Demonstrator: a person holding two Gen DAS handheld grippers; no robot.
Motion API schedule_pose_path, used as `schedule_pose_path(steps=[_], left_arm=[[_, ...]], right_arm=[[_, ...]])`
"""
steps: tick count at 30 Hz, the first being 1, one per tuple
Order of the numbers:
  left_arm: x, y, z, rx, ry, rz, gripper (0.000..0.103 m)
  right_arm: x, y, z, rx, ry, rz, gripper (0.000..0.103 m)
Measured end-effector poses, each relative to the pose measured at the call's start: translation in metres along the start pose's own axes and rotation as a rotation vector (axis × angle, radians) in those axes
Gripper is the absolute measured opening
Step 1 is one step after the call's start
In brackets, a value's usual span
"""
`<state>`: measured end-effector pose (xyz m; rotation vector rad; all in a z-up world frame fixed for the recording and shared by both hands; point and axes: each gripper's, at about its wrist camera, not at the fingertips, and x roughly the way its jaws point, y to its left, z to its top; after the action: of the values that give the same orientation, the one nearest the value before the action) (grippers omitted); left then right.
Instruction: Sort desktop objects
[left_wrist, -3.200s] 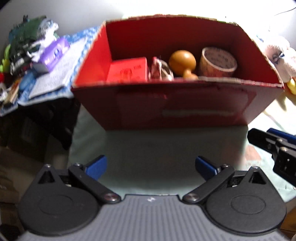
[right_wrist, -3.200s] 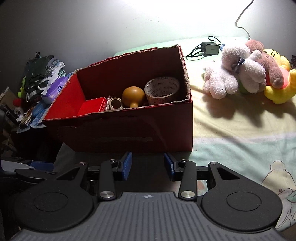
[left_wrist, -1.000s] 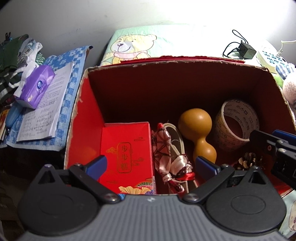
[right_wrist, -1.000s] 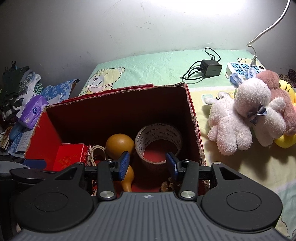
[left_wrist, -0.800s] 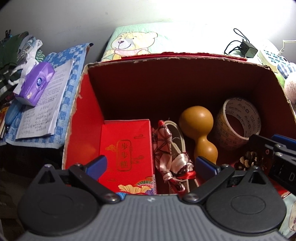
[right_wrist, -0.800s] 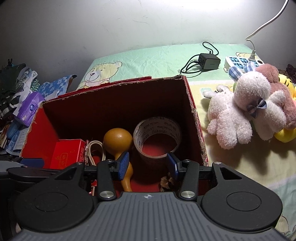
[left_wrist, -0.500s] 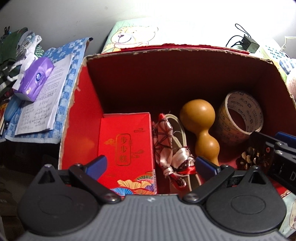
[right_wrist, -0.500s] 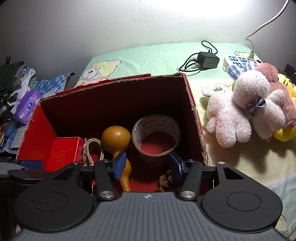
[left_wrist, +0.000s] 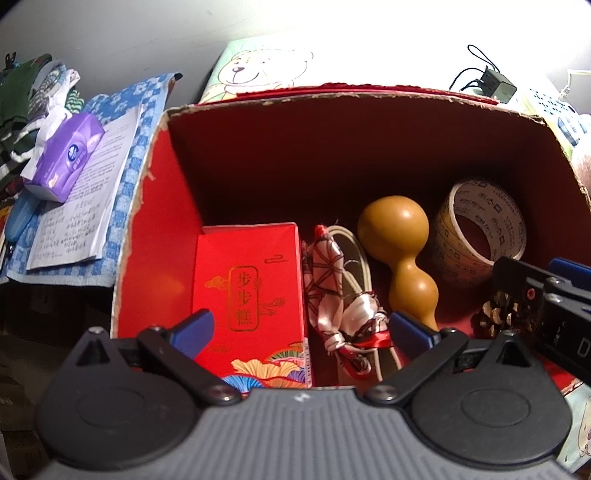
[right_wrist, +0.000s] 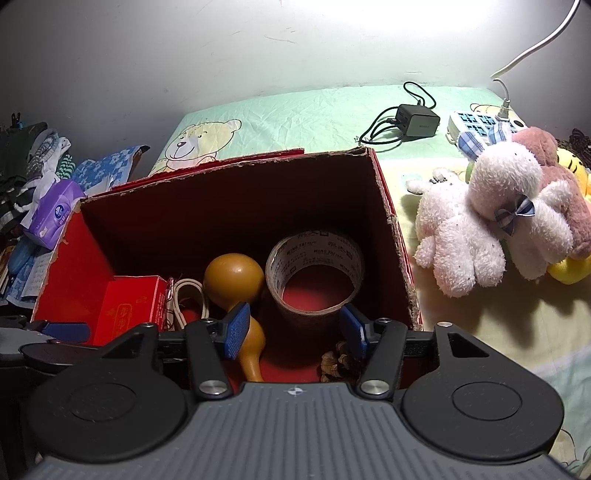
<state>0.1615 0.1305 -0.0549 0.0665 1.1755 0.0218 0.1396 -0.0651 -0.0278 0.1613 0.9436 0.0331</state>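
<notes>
Jaws of the right gripper (right_wrist: 293, 326) have spread wider over the tape roll (right_wrist: 314, 270) in the red box (right_wrist: 397, 236), probably the next pick, while the left gripper (left_wrist: 299, 330) stays open and empty.

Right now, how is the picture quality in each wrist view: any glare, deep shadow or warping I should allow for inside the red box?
Left wrist: glare washes out the bear-print sheet behind the red box; its far inner wall is dark, yet the gourd and tape roll read clearly. Right wrist: the box interior is shadowed and the pine cone is dim. Both views bend straight edges, fisheye style.
</notes>
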Motion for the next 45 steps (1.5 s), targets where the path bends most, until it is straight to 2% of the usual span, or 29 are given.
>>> schedule_pose_path(steps=[25, 35, 45], left_arm=[[-0.0047, 0.0059, 0.0004, -0.016, -0.041, -0.049, 0.102], [-0.0045, 0.0065, 0.0006, -0.023, -0.068, 0.002, 0.102], [-0.0056, 0.0091, -0.0004, -0.027, -0.061, -0.008, 0.102]], right_arm=[[0.0045, 0.0050, 0.0055, -0.012, -0.005, -0.073, 0.061], [0.0040, 0.0063, 0.0053, -0.019, -0.011, -0.083, 0.062], [0.0030, 0.0071, 0.0050, -0.022, -0.011, -0.090, 0.062]])
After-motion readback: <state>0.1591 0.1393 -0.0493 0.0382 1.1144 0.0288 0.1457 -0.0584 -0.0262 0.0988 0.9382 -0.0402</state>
